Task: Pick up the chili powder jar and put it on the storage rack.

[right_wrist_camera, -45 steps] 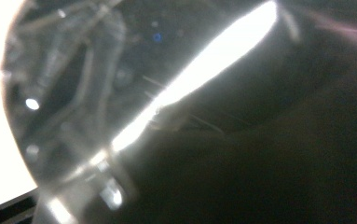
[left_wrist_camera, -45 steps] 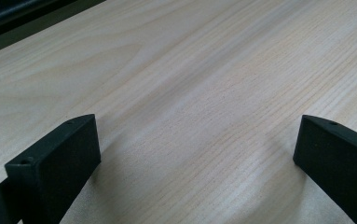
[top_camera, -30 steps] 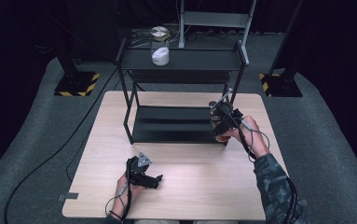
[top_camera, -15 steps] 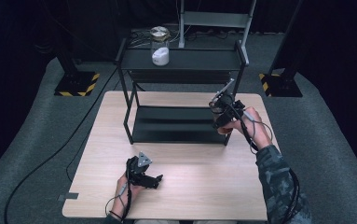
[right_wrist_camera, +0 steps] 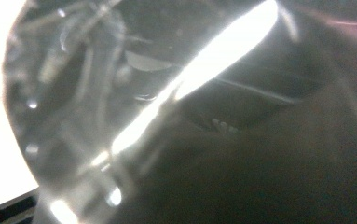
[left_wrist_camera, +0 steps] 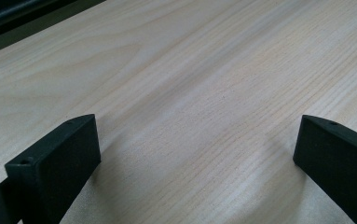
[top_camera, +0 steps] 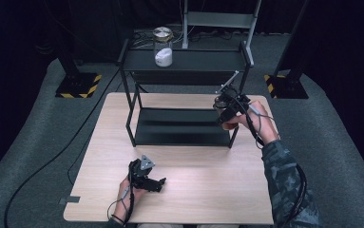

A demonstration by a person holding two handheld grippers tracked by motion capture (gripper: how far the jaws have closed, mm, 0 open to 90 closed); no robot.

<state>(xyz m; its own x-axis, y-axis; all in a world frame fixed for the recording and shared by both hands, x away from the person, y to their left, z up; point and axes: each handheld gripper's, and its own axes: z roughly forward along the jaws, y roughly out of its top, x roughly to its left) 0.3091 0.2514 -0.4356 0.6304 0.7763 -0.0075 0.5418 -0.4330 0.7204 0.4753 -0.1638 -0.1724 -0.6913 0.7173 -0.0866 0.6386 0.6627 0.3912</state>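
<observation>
**Item 1: clear glass piece** (right_wrist_camera: 120, 116). Pos.: right up against the camera of your right hand-held gripper (top_camera: 227, 107), too close and blurred to name the type. Curved wall at left of the right gripper view, w/ a bright glare streak running lower left to upper right. Long axis & which way it points: cannot tell. In the high view it can't be told apart from the dark gripper body.

**Item 2: right hand-held gripper.** Raised off the surface (top_camera: 208, 190), at the right front post of the rack (top_camera: 131, 111), above the right end of the lower shelf (top_camera: 184, 135). Jaws hidden by the glass, so grasp state cannot be told. Judged probable that you carry the piece, since it sits directly ahead of the gripper, approx. touching.

**Item 3: left hand-held gripper** (top_camera: 146, 178). Low on the near surface, released: jaws stand wide apart w/ bare wood between them. Well apart from the glass, so your right hand is the nearer by far.

**Item 4: rack.** Two black shelves. The lower one lies just beside and below the right gripper, to its left. The top shelf (top_camera: 194, 61) lies beyond and higher.

**Item 5: jar** (top_camera: 163, 47). Upright on the top shelf, left of centre, w/ white contents at the bottom. Well apart from both grippers.

**Note:** the next move turns on the glass vs. the right post. Judged that you need clearance there.
</observation>
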